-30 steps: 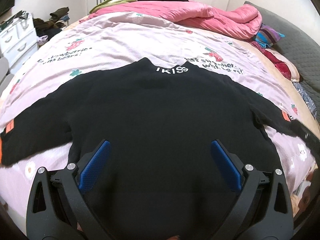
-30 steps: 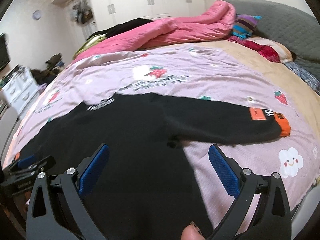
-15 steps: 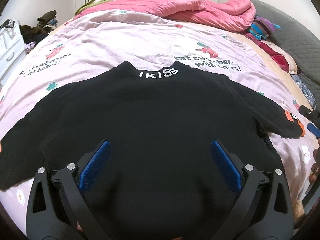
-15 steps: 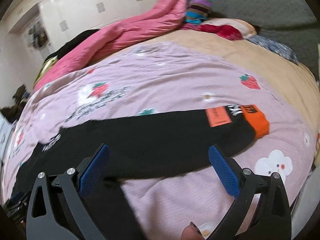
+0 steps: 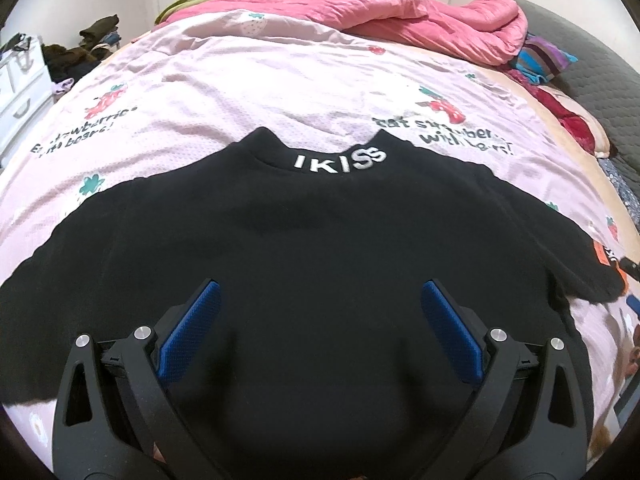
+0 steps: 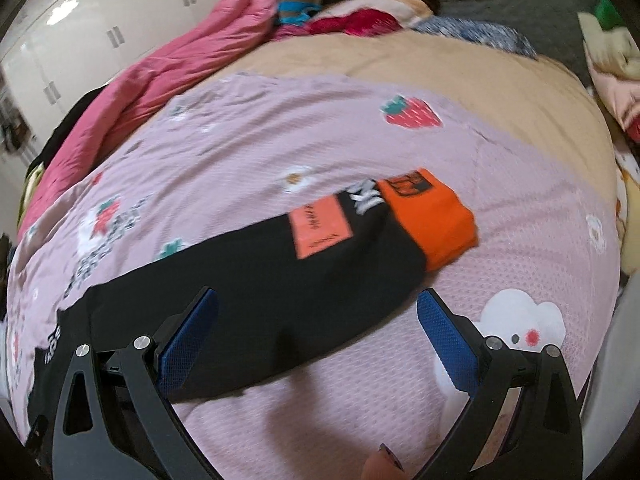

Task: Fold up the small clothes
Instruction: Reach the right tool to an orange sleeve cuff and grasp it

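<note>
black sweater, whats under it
The black sweater lies flat on a pink strawberry-print sheet. The sheet beneath it is covered, so anything there cannot be seen.

Open pink sheet (image 5: 248, 80) beyond the collar of the black sweater (image 5: 320, 248), flat and passable up to the heaped pink quilt (image 5: 400, 20) barring the far edge. To the right, past the orange cuff (image 6: 436, 216), bare sheet again, then pillows (image 6: 608, 60) and crumpled clothes (image 6: 360, 24) crowding the headboard side. Both tongs (image 5: 318, 304) (image 6: 316, 308) spread wide, nothing between the pads (image 6: 448, 340).
</note>
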Motion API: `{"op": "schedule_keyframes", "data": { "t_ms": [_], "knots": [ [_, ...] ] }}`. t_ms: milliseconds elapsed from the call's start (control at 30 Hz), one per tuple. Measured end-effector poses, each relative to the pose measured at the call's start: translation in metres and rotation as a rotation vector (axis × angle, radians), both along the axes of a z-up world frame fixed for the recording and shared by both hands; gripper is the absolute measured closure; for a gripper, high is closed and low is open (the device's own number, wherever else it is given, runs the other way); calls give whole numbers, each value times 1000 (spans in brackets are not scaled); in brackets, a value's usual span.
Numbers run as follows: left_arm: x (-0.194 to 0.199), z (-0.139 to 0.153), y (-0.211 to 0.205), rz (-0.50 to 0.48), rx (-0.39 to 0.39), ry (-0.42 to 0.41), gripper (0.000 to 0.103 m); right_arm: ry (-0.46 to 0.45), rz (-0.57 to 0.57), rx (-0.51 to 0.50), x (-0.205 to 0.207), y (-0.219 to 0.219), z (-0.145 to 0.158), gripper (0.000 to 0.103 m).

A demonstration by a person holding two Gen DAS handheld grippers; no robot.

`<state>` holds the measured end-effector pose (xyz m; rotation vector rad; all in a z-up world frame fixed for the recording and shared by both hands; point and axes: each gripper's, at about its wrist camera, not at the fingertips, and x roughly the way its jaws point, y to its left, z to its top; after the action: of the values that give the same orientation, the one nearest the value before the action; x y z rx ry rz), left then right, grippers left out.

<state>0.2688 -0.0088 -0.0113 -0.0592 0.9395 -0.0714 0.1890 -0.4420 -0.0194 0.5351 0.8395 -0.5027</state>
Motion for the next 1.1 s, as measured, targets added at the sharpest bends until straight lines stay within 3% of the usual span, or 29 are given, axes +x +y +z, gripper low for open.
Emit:
{"op": "schedule_keyframes", "data": {
  "t_ms": [233,367,400,433,467,533,600,833,1100],
  "knots": [
    [19,-9,6,0,27,5,9,5,-71,122,14,-34,-21,4],
    [24,-11,11,4,30,3,9,-40,-124,201,24,-56,-32,5],
    [24,-11,12,5,25,1,9,-52,-133,206,25,-58,-32,11],
    [24,-11,15,8,17,-1,9,-67,-139,202,25,-59,-31,31],
    [24,-10,16,10,16,-2,9,-76,-140,197,24,-59,-30,39],
    [23,-9,18,13,16,-2,9,-118,-133,208,21,-59,-31,66],
    [22,-7,20,11,7,1,9,-155,-110,229,19,-58,-30,77],
    [11,13,27,-8,-63,-11,9,-314,53,180,16,-23,9,80],
    [-8,33,35,-31,-148,-41,9,-416,251,160,13,35,50,80]
  ]
}}
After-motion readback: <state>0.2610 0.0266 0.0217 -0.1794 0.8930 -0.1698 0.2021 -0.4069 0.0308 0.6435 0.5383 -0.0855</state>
